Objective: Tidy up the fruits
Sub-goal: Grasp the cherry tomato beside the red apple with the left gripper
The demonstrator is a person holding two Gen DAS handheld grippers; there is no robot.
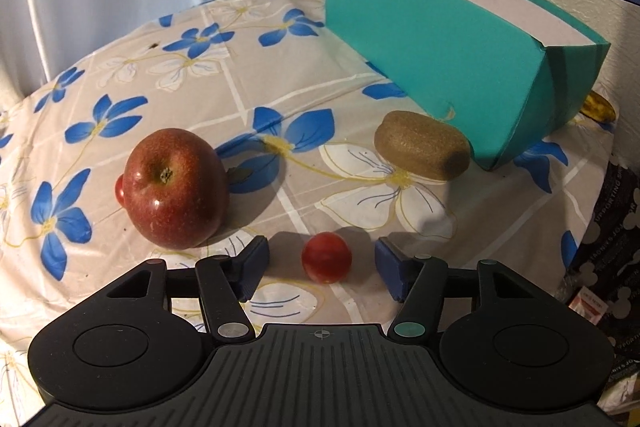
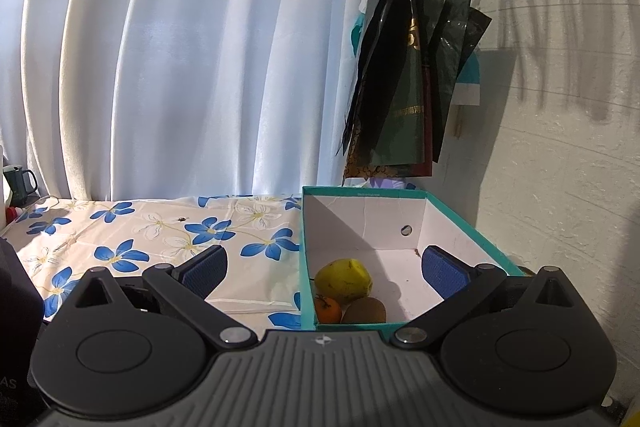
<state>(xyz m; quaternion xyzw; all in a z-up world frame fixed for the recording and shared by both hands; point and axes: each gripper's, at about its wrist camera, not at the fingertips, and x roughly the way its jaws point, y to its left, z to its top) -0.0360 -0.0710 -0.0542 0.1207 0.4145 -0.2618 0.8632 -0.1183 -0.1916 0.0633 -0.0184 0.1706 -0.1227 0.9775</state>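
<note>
left gripper point(image 1: 322, 263) is spread around the small red fruit point(image 1: 327, 257) on the tablecloth point(image 1: 280, 67), pads not touching; right gripper point(image 2: 325, 269) is held spread over the teal box point(image 2: 472, 223). fruit should be centred, squeezed gently.

Black ribbed left gripper point(image 1: 322, 263) and right gripper point(image 2: 325, 269), round side discs, blue textured pads point(image 2: 444, 273), silver pivot screws
</note>
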